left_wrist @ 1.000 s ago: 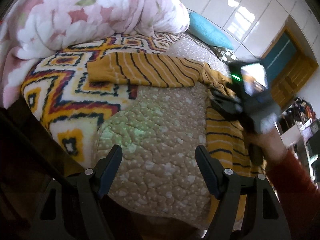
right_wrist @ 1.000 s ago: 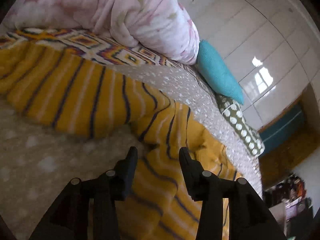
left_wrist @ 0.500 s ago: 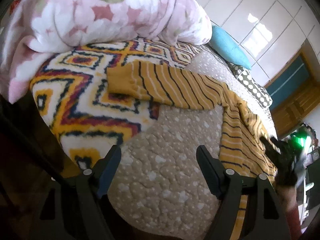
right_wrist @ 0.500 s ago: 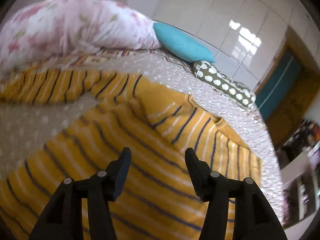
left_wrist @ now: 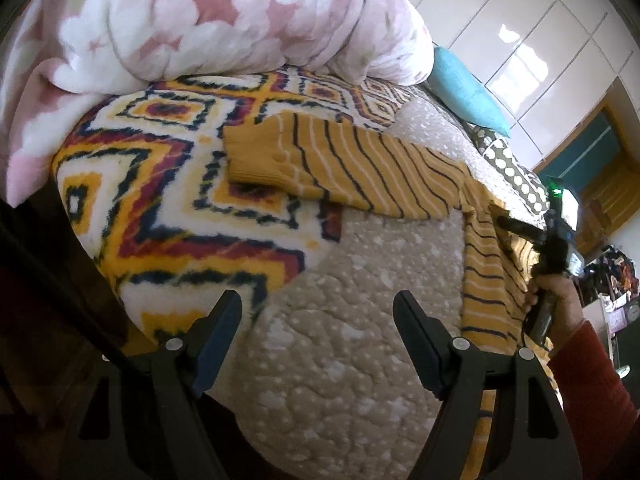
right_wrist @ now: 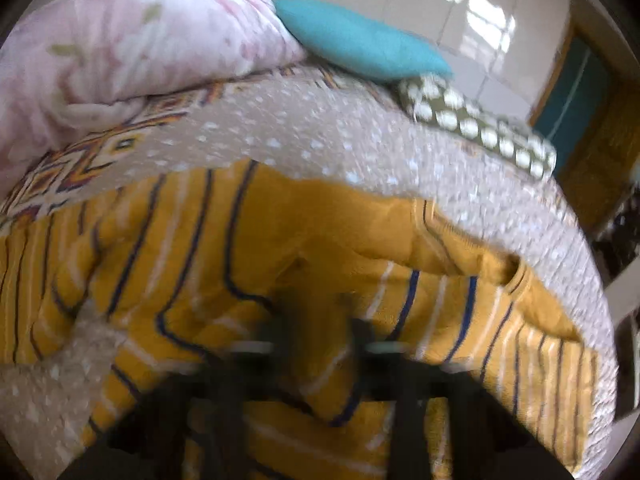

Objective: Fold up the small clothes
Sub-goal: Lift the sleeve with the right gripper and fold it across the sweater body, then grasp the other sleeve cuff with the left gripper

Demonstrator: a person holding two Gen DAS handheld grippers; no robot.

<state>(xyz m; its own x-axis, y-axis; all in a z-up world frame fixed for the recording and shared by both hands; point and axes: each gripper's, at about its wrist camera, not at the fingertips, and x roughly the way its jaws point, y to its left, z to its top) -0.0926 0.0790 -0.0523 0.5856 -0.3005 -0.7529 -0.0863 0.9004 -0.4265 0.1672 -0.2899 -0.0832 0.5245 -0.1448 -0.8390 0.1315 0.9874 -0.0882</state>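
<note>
A mustard-yellow sweater with dark and white stripes [left_wrist: 400,168] lies spread on a bed. One sleeve reaches left onto a patterned blanket. My left gripper [left_wrist: 318,320] is open and empty, hovering over the beige quilt [left_wrist: 360,360] near the bed's front edge. My right gripper [right_wrist: 320,320] sits low over the sweater's body [right_wrist: 280,240]; it is motion-blurred and its jaws cannot be read. In the left wrist view the right gripper [left_wrist: 516,228] is at the sweater's right part, held by a hand in a red sleeve.
A pink floral duvet [left_wrist: 200,20] is piled at the back left on a zigzag fleece blanket [left_wrist: 160,184]. A teal pillow [left_wrist: 464,92] and a dotted pillow [right_wrist: 480,132] lie at the far edge. White wardrobe doors [left_wrist: 540,40] stand behind.
My right gripper has dropped closer onto the sweater's body and its jaws look narrower. My left gripper has shifted slightly toward the sleeve, still open.
</note>
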